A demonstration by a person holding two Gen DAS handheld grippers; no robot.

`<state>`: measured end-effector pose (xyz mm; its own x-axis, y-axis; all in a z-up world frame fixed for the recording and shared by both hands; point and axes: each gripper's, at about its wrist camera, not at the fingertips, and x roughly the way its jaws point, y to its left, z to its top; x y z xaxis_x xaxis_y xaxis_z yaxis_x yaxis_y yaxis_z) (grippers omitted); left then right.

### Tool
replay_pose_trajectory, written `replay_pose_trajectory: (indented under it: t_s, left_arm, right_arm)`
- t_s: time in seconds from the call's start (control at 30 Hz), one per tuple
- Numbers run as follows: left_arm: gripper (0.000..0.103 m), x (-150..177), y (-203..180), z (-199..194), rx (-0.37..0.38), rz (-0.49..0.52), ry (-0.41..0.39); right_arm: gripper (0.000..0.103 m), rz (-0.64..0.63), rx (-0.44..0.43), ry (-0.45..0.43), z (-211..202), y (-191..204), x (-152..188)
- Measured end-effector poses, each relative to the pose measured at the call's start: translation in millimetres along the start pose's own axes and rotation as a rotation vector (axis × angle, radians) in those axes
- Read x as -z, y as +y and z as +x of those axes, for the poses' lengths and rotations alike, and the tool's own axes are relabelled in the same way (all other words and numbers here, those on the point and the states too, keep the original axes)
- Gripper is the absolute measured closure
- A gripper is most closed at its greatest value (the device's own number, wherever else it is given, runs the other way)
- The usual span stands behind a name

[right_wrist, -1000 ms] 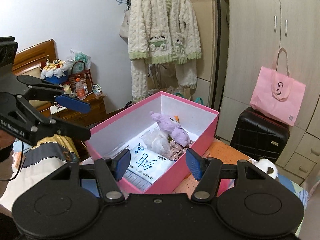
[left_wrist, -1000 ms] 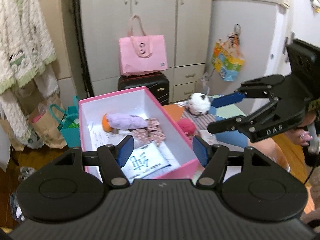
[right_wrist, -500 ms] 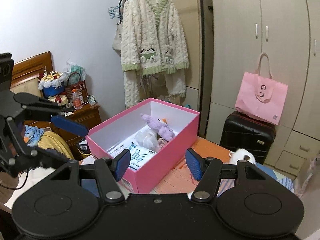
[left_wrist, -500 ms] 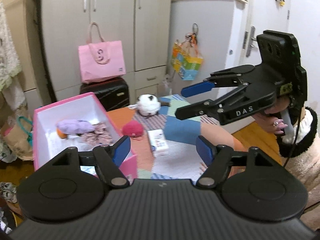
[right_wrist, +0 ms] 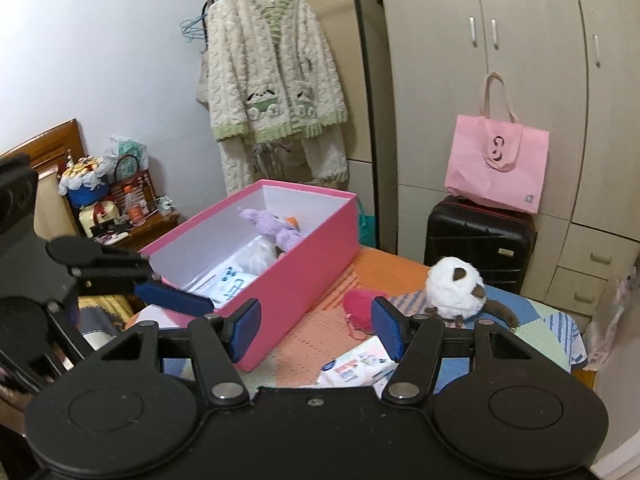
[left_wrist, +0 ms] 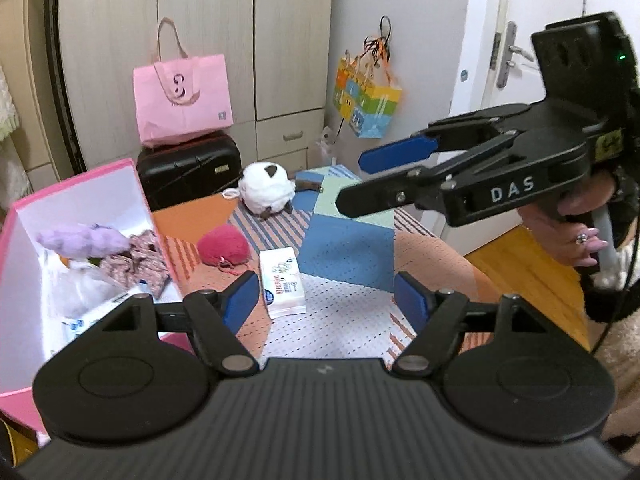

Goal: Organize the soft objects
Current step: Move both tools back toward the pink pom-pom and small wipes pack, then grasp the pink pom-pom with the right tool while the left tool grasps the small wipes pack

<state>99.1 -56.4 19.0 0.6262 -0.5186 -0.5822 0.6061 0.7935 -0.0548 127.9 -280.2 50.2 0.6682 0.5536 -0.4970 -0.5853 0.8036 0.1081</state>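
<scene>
Soft toys and packs are split between a pink box [left_wrist: 76, 216] at the left of the left wrist view and the patchwork bed cover [left_wrist: 348, 248] at its centre. Inside the box lie a purple plush [left_wrist: 80, 238], a floral fabric piece [left_wrist: 134, 264] and what looks like a white printed pack [right_wrist: 230, 284], partly hidden. On the cover, a pink fluffy ball [left_wrist: 224, 246] sits just beside the box, a tissue pack [left_wrist: 282, 282] lies below it in the frame, and a white round plush [left_wrist: 266, 192] rests higher up near a black suitcase [left_wrist: 188, 170] topped by a pink tote bag [left_wrist: 182, 104]. The left hand-held gripper [left_wrist: 326, 302] hangs over the cover with its blue pads apart and nothing between them; its jaws have just been opening. The right hand-held gripper [left_wrist: 394, 178] enters from the right of that view, held by a hand [left_wrist: 576, 228], likewise released and empty. In the right wrist view a cream cardigan [right_wrist: 272, 84] hangs at upper centre
</scene>
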Motion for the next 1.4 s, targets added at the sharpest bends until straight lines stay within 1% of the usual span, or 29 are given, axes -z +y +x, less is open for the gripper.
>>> replay_pose_trajectory:
  t_s: [0.1, 0.2, 0.37, 0.5, 0.63, 0.73, 0.87, 0.97, 1.0, 1.07, 1.1, 1.17, 1.2, 1.27, 1.33, 1.4]
  left_arm:
    - [0.029, 0.8, -3.2, 18.5, -0.01, 0.009, -0.024]
    - [0.029, 0.2, -4.7, 38.1, -0.038, 0.02, -0.031]
    - [0.03, 1.7, -0.6, 73.8, -0.081, -0.007, -0.022]
    - [0.03, 7.4, 1.1, 101.0, -0.132, -0.027, -0.014]
    - [0.03, 14.0, 0.0, 123.5, -0.182, -0.043, -0.014]
    - [0.03, 18.3, -0.2, 141.5, -0.233, -0.05, -0.006]
    - [0.03, 20.8, 6.5, 156.3, -0.23, -0.085, 0.019]
    - [0.03, 22.7, 9.4, 164.9, -0.257, -0.109, 0.028]
    - [0.031, 23.4, 10.0, 167.8, -0.258, -0.114, 0.04]
    - [0.035, 25.3, 11.2, 172.3, -0.237, -0.123, 0.071]
    - [0.036, 27.1, 12.1, 172.5, -0.232, -0.136, 0.07]
    - [0.048, 30.1, 9.7, 171.6, -0.259, -0.122, 0.052]
    - [0.049, 31.0, 8.8, 171.8, -0.268, -0.11, 0.049]
    - [0.056, 31.3, 9.1, 170.9, -0.269, -0.113, 0.043]
    - [0.059, 31.2, 10.9, 170.7, -0.261, -0.13, 0.044]
    - [0.059, 31.7, 12.1, 170.1, -0.261, -0.138, 0.039]
  right_arm:
    - [0.036, 0.008, 0.005, -0.008, 5.9, -11.8, 5.4]
    - [0.036, 0.022, -0.008, 0.002, 15.1, -24.8, 10.0]
    - [0.036, 0.062, -0.019, 0.003, 32.9, -51.0, 15.8]
    - [0.036, 0.096, -0.038, 0.0, 47.8, -72.7, 17.6]
    - [0.036, 0.085, -0.064, 0.027, 70.7, -87.2, 18.9]
    - [0.036, 0.086, -0.084, 0.066, 90.6, -94.9, 20.6]
    - [0.036, 0.129, -0.153, 0.104, 111.4, -107.8, 21.0]
    - [0.036, 0.102, -0.168, 0.126, 126.6, -108.2, 19.3]
    - [0.036, 0.086, -0.172, 0.131, 131.5, -106.7, 18.7]
    - [0.036, 0.059, -0.176, 0.145, 141.7, -103.6, 17.1]
    - [0.036, 0.044, -0.173, 0.166, 148.0, -102.5, 16.6]
    - [0.036, 0.004, -0.15, 0.201, 159.6, -99.6, 16.1]
    - [0.036, -0.012, -0.149, 0.208, 163.5, -99.6, 16.1]
    - [0.036, -0.015, -0.171, 0.223, 171.7, -101.8, 16.0]
    - [0.036, -0.023, -0.188, 0.227, 179.6, -102.5, 14.7]
    - [0.036, -0.048, -0.205, 0.235, 187.6, -100.5, 14.1]
